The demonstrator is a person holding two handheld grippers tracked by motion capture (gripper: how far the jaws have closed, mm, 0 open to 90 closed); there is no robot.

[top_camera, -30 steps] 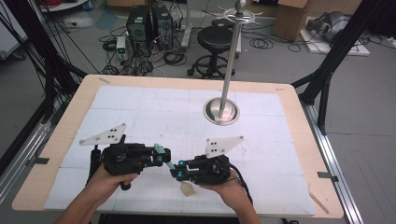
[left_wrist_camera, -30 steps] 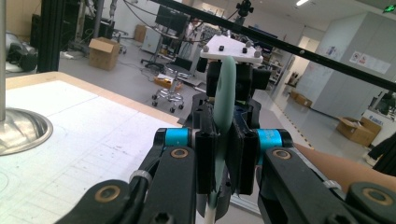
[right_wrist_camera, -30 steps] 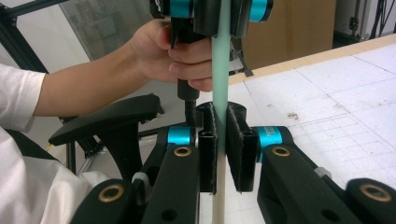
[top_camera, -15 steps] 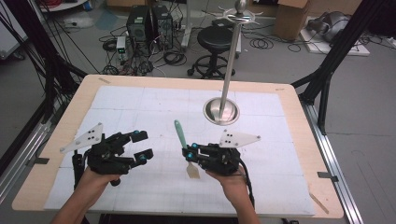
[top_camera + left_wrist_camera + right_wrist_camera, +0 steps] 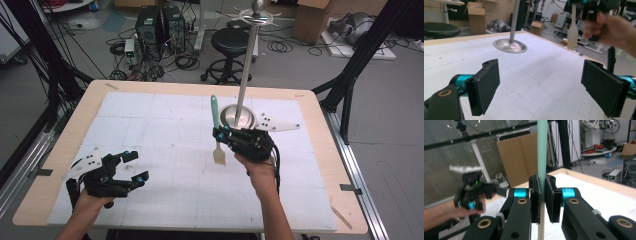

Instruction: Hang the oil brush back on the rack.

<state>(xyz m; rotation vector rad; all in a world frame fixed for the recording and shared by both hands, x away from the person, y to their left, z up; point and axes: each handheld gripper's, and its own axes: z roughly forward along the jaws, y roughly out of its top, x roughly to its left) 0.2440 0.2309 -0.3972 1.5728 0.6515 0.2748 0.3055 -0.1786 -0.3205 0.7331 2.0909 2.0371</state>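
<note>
A spatula [image 5: 216, 131] with a teal handle and a pale wooden blade hangs upright above the white mat, blade down. My right gripper [image 5: 220, 134] is shut on its handle; in the right gripper view the teal handle [image 5: 542, 157] rises between the two closed pads. The blade [image 5: 572, 32] also shows far off in the left gripper view. My left gripper [image 5: 134, 166] rests low at the table's front left, jaws wide open with nothing between the pads [image 5: 485, 87]. Just behind the spatula stands a metal stand [image 5: 246, 75] on a round dish base [image 5: 238, 118].
The wooden table [image 5: 330, 165] carries a white gridded mat [image 5: 165, 140]. Beyond the far edge are a black stool [image 5: 231, 40], computer boxes [image 5: 159, 25], cables and cardboard boxes. Black frame legs [image 5: 355, 65] flank the table.
My right gripper has lifted the spatula and carried it away from me toward the metal stand, turning it upright. My left gripper has drawn back to the front left, open.
</note>
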